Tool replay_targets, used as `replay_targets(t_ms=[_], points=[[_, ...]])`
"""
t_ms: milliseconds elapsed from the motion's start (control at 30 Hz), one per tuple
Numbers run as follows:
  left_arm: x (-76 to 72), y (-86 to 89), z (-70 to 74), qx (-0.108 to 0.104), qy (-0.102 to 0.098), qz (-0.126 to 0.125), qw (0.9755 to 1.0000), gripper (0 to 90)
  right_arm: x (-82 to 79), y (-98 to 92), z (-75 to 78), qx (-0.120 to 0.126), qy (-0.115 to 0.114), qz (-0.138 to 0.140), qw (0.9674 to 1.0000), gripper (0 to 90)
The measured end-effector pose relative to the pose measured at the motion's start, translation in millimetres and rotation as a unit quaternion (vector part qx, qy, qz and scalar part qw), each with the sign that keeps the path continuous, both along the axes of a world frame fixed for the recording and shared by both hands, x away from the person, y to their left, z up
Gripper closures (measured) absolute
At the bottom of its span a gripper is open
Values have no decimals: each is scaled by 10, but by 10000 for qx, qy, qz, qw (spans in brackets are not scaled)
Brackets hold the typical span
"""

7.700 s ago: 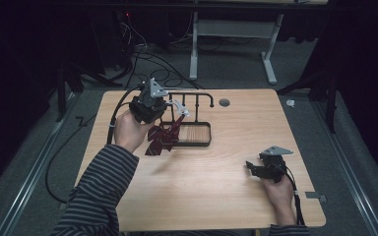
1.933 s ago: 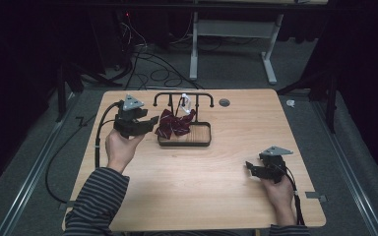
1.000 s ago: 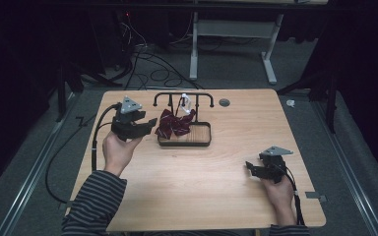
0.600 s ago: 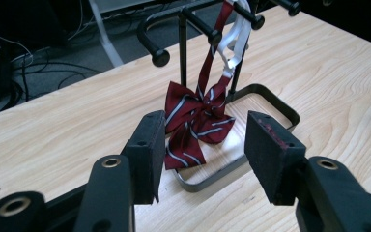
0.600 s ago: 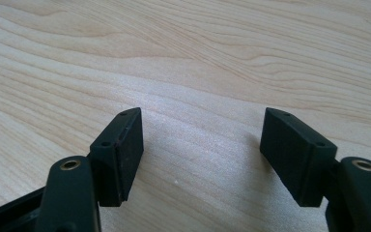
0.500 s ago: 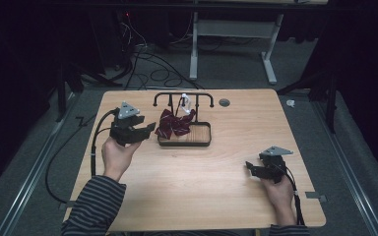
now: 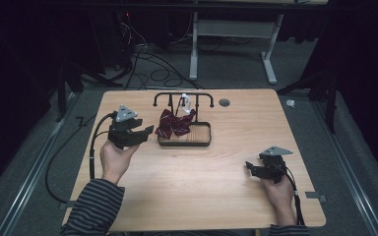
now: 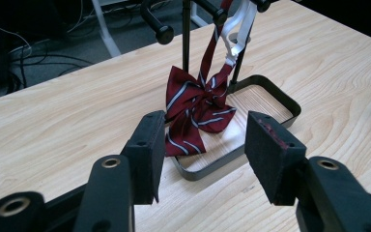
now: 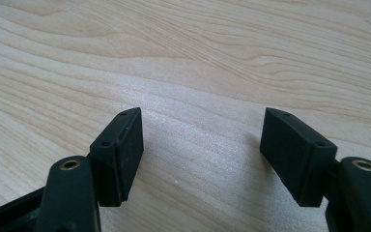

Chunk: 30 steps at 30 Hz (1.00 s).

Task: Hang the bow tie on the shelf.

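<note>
Bow tie (image 8: 195, 108): striped maroon, hanging by its white strap from the black rack (image 7: 183, 96), drooping over the tray (image 7: 202, 142).
Left gripper (image 7: 150, 132): hovering just beside the tray, jaws spread, gripping nothing.
Right gripper (image 7: 248, 165): resting near the table (image 7: 202, 187) edge, jaws spread, gripping nothing.

Both tools (image 7: 150, 132) (image 7: 248, 166) open, apart.

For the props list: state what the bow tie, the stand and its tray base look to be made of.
Bow tie: woven fabric, maroon with pale stripes, soft folds, slight sheen.
Stand: likely metal rod, matte black, with rounded knob ends.
Tray base: dark rim, probably metal; the floor shows pale wood grain, possibly laminate.
</note>
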<state>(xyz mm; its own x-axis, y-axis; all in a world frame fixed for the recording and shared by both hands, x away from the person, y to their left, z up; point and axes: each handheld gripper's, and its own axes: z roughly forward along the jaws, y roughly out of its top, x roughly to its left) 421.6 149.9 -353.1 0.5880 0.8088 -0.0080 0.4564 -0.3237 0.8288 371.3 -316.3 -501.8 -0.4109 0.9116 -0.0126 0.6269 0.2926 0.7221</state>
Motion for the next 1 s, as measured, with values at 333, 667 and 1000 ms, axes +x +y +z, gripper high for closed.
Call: replay_targets(t_ms=[333, 667, 1000], points=[[-20, 60, -65, -45, 86, 67, 9999, 497, 1, 0, -1, -3, -3, 4, 10000, 334], [-36, 102, -120, -106, 137, 144, 9997, 492, 0, 0, 0, -3, -2, 3, 10000, 334], [-71, 167, -160, -142, 185, 217, 9995, 492, 0, 0, 0, -4, -3, 2, 10000, 333]])
